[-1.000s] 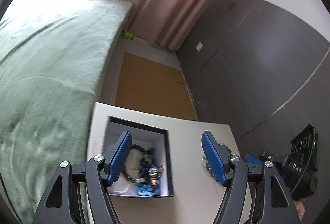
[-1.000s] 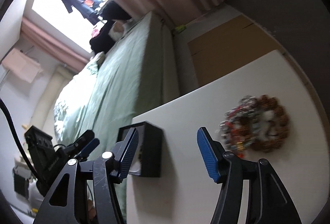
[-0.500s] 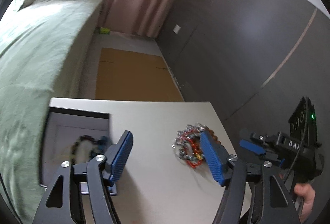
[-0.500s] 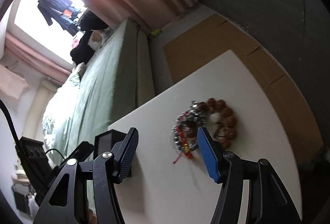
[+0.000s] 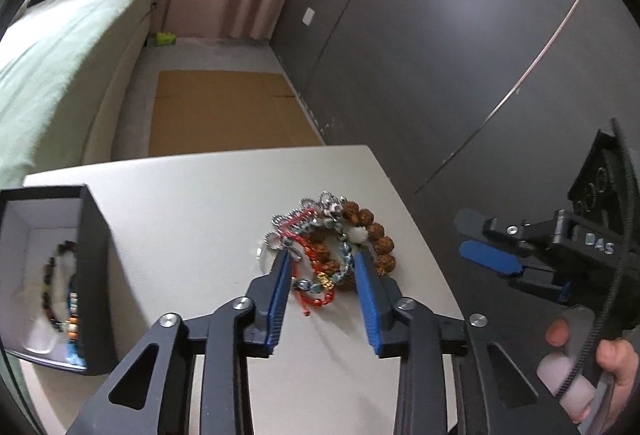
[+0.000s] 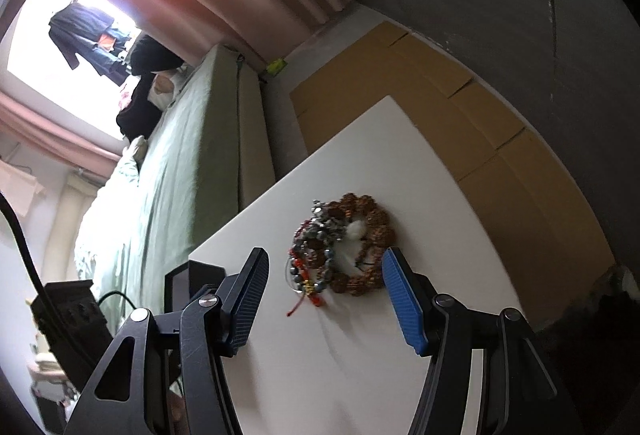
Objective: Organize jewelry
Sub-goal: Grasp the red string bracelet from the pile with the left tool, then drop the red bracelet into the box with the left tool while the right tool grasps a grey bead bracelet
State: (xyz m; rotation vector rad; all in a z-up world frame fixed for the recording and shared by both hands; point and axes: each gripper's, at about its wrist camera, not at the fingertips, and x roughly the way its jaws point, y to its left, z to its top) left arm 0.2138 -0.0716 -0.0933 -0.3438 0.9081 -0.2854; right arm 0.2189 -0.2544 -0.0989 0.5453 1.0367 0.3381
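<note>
1. White rectangular table (image 5: 192, 203): a box and a heap of jewelry are borne on it.
2. Black square cardboard box, white-lined (image 5: 94, 275): beaded bracelets (image 5: 60, 295) are held inside, at the table's left.
3. Left gripper (image 5: 320, 263): jaws closing around the tangled heap of brown-bead, silver and red-cord bracelets (image 5: 332, 243), not seen pressing on it.
4. Right gripper (image 6: 324, 275): jaws spread, set above the heap.

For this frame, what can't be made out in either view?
- Left wrist view: the box runs off the left edge, so part of its contents is hidden.
- Left wrist view: whether the left gripper, jaws closing, touches the bracelet pile.
- Right wrist view: the pile's separate pieces are too tangled to count.
</note>
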